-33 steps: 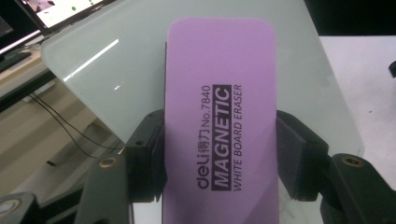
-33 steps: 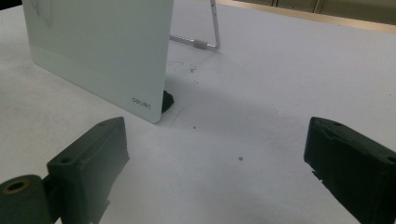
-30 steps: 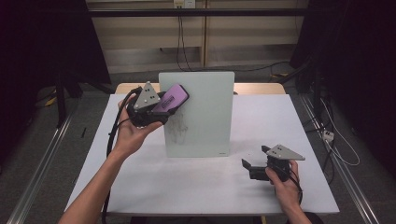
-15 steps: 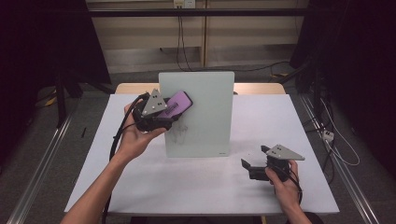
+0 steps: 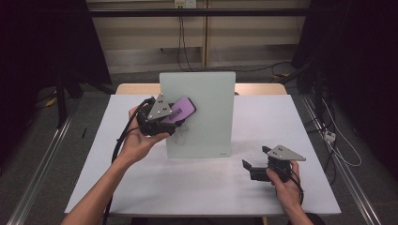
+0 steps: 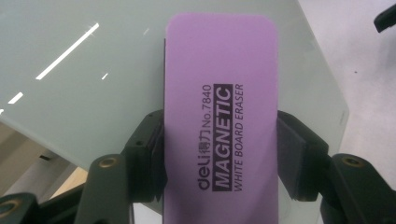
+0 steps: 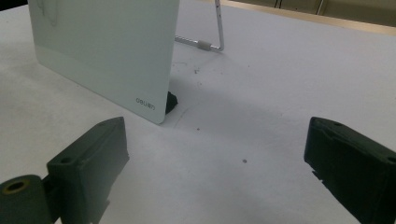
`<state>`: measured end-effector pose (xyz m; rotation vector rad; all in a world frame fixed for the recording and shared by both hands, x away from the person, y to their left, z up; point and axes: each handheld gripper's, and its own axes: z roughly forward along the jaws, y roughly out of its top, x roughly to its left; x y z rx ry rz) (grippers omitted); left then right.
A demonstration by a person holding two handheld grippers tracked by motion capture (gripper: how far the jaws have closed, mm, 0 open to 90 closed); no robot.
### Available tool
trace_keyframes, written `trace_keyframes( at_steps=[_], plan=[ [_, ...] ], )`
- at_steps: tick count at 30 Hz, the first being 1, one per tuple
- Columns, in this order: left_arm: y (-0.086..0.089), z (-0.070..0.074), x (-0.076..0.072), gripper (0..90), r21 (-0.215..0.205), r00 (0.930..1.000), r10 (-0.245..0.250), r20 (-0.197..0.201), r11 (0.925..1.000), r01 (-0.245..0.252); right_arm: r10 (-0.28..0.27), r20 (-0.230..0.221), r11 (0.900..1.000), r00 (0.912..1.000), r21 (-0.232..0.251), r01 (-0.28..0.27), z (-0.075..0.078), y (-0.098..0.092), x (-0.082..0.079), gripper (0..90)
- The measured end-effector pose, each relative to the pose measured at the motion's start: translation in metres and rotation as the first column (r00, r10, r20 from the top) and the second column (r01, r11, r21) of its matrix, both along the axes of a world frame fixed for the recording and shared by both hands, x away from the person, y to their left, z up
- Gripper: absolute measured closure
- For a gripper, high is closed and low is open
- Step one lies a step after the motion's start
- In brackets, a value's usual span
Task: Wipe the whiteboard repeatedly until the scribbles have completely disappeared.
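Centrally, white table (image 5: 197,183) bears whiteboard (image 5: 206,117)

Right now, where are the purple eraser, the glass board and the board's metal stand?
purple eraser (image 6: 219,116), left gripper view, on its printed face.
glass board (image 5: 206,108), high view, on its bare upper pane.
metal stand (image 7: 218,28), right gripper view, on the upright wire leg behind the board.

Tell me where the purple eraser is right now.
In the high view the eraser sits left of centre, clamped in the left gripper and held against the upper left of the standing whiteboard.
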<state>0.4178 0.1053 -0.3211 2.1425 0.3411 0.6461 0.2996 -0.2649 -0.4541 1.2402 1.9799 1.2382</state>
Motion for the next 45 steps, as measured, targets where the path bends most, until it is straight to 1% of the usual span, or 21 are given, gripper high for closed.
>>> trace_keyframes(
  at_steps=[3, 5, 7, 8, 11, 12, 14, 18, 20, 27, 29, 33, 36, 37, 40, 43, 45],
  plan=[
    [0.003, 0.009, 0.003, 41.2, -0.023, 0.9998, 0.018, 0.010, 0.9996, -0.018, 0.002, 0.003, 1.000, 1.0000, -0.001, -0.002, 0.000, -0.001, 0.000, 6.3],
    [0.007, 0.018, 0.007, 41.2, -0.043, 0.9992, 0.035, 0.021, 0.9985, -0.034, 0.002, 0.004, 1.000, 1.0000, -0.001, -0.002, 0.000, -0.001, 0.000, 6.3],
    [0.010, 0.024, 0.009, 41.2, -0.050, 0.9984, 0.047, 0.032, 0.9977, -0.046, 0.001, 0.003, 1.000, 1.0000, 0.002, -0.001, 0.001, -0.001, -0.001, 6.3],
    [0.012, 0.028, 0.011, 41.2, -0.061, 0.9977, 0.056, 0.038, 0.9967, -0.054, 0.001, 0.004, 1.000, 1.0000, 0.002, -0.001, 0.001, -0.001, -0.001, 6.3],
    [0.016, 0.033, 0.014, 41.2, -0.082, 0.9970, 0.068, 0.036, 0.9945, -0.065, 0.000, 0.003, 1.000, 1.0000, 0.001, 0.000, 0.000, -0.001, -0.001, 6.3],
    [0.016, 0.033, 0.014, 41.2, -0.077, 0.9968, 0.069, 0.039, 0.9948, -0.066, 0.000, 0.002, 1.000, 1.0000, 0.002, 0.000, 0.000, -0.001, -0.001, 6.3],
    [0.013, 0.029, 0.012, 41.1, -0.049, 0.9970, 0.062, 0.046, 0.9970, -0.060, 0.000, 0.001, 1.000, 1.0000, -0.001, 0.000, 0.000, 0.000, -0.001, 6.3],
    [0.008, 0.019, 0.007, 41.2, -0.012, 0.9984, 0.040, 0.039, 0.9992, -0.039, 0.003, 0.001, 1.000, 1.0000, -0.002, -0.003, 0.000, 0.000, -0.001, 6.3],
    [0.007, 0.014, 0.005, 41.1, -0.002, 0.9989, 0.033, 0.034, 0.9994, -0.033, 0.002, 0.000, 1.000, 1.0000, -0.001, -0.002, 0.000, 0.000, -0.001, 6.3],
    [0.002, -0.001, -0.001, 41.1, 0.012, 0.9998, 0.014, 0.010, 0.9998, -0.015, 0.003, 0.001, 1.000, 1.0000, -0.002, -0.003, 0.000, 0.000, -0.001, 6.3],
    [0.000, -0.004, -0.002, 41.1, 0.009, 0.9999, 0.012, 0.006, 0.9999, -0.012, 0.003, 0.001, 1.000, 1.0000, -0.003, -0.003, 0.000, 0.000, 0.000, 6.3],
    [-0.003, -0.010, -0.004, 41.1, 0.022, 1.0000, 0.002, -0.008, 0.9998, -0.002, 0.004, 0.001, 1.000, 1.0000, -0.002, -0.004, 0.000, 0.000, -0.001, 6.3],
    [-0.005, -0.017, -0.007, 41.1, 0.021, 0.9998, -0.002, -0.018, 0.9998, 0.003, 0.004, 0.000, 1.000, 1.0000, -0.004, -0.004, 0.000, 0.000, 0.000, 6.3],
    [-0.005, -0.019, -0.008, 41.1, 0.029, 0.9998, -0.005, -0.019, 0.9996, 0.006, 0.003, 0.000, 1.000, 1.0000, -0.003, -0.003, 0.000, 0.000, 0.000, 6.3],
    [-0.005, -0.019, -0.008, 41.1, 0.036, 0.9996, -0.008, -0.028, 0.9993, 0.009, 0.004, -0.001, 1.000, 1.0000, -0.004, -0.004, 0.000, 0.000, 0.000, 6.3],
    [-0.005, -0.018, -0.007, 41.1, 0.027, 0.9993, -0.010, -0.036, 0.9996, 0.011, 0.002, -0.001, 1.000, 1.0000, -0.005, -0.002, 0.000, 0.001, 0.000, 6.3],
    [-0.005, -0.017, -0.007, 41.1, 0.029, 0.9993, -0.006, -0.038, 0.9995, 0.007, 0.002, -0.003, 1.000, 1.0000, -0.005, -0.002, 0.000, 0.000, 0.000, 6.3]
  ],
)
